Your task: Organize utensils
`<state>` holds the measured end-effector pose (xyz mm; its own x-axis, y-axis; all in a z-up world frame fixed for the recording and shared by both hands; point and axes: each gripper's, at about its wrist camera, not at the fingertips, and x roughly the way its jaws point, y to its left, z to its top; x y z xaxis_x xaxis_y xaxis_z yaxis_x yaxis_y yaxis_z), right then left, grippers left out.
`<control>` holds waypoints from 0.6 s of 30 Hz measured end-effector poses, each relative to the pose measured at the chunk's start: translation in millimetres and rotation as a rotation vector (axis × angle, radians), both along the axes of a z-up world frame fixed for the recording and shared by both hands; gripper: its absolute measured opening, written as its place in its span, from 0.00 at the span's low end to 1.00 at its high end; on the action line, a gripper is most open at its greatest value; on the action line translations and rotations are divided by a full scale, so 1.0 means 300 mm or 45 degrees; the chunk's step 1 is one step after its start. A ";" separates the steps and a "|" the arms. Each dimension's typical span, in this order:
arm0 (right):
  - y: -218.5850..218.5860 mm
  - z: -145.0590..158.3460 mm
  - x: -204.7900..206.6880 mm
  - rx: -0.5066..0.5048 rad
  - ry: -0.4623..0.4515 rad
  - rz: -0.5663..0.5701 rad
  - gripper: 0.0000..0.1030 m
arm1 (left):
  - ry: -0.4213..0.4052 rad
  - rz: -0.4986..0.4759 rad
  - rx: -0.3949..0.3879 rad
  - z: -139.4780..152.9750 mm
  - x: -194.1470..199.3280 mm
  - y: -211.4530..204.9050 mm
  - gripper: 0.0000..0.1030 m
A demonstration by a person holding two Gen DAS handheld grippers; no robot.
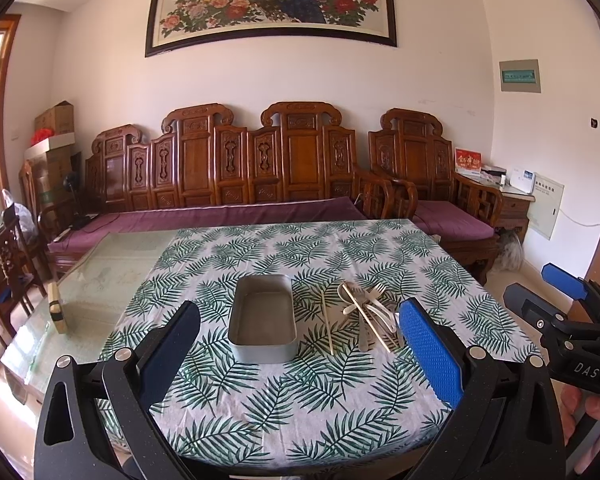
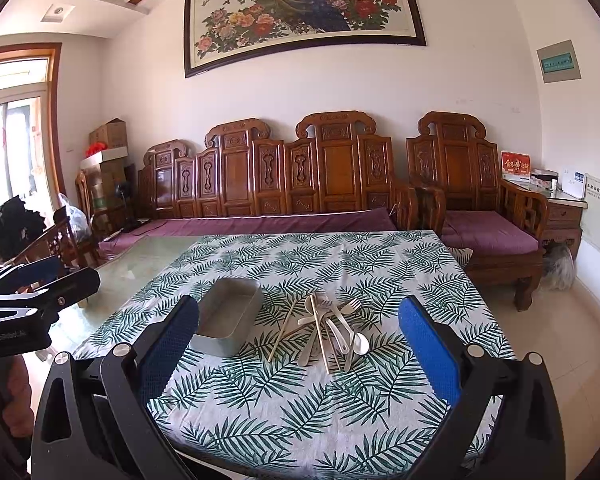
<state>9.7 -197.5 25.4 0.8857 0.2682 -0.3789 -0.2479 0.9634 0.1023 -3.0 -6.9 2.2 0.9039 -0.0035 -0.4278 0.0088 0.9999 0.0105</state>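
An empty grey metal tray (image 1: 262, 317) stands on the leaf-print tablecloth (image 1: 300, 392); it also shows in the right wrist view (image 2: 227, 315). Right of it lies a heap of utensils (image 1: 367, 312): forks, spoons and wooden chopsticks, also in the right wrist view (image 2: 330, 330). One chopstick (image 1: 327, 324) lies apart, between tray and heap. My left gripper (image 1: 300, 344) is open and empty, held above the near table edge. My right gripper (image 2: 300, 340) is open and empty too, in front of the heap. The right gripper also shows at the left wrist view's right edge (image 1: 568, 312).
The cloth covers the right part of a glass-topped table (image 1: 100, 280). A wooden block (image 1: 57, 307) lies on the glass at the left. A carved wooden sofa (image 1: 236, 184) with purple cushions stands behind the table. Wooden chairs (image 1: 4, 264) stand at the left.
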 end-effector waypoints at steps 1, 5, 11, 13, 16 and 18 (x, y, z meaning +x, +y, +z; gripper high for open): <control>0.004 -0.001 -0.004 0.000 0.000 0.001 0.98 | 0.000 -0.001 0.000 0.001 0.000 -0.001 0.94; 0.004 0.000 -0.004 0.001 0.001 -0.001 0.98 | 0.001 -0.002 -0.001 0.001 -0.002 -0.003 0.94; 0.003 0.001 -0.003 0.001 0.002 -0.001 0.98 | 0.010 -0.010 0.003 0.010 -0.002 -0.024 0.94; 0.002 -0.001 -0.002 -0.002 0.002 -0.002 0.98 | 0.015 -0.011 0.002 0.005 0.003 -0.019 0.94; -0.005 -0.008 -0.009 -0.003 0.008 -0.001 0.98 | 0.039 -0.013 0.000 -0.008 0.021 -0.016 0.94; -0.004 -0.017 -0.006 -0.005 0.016 0.000 0.98 | 0.062 -0.017 0.000 -0.026 0.036 -0.009 0.94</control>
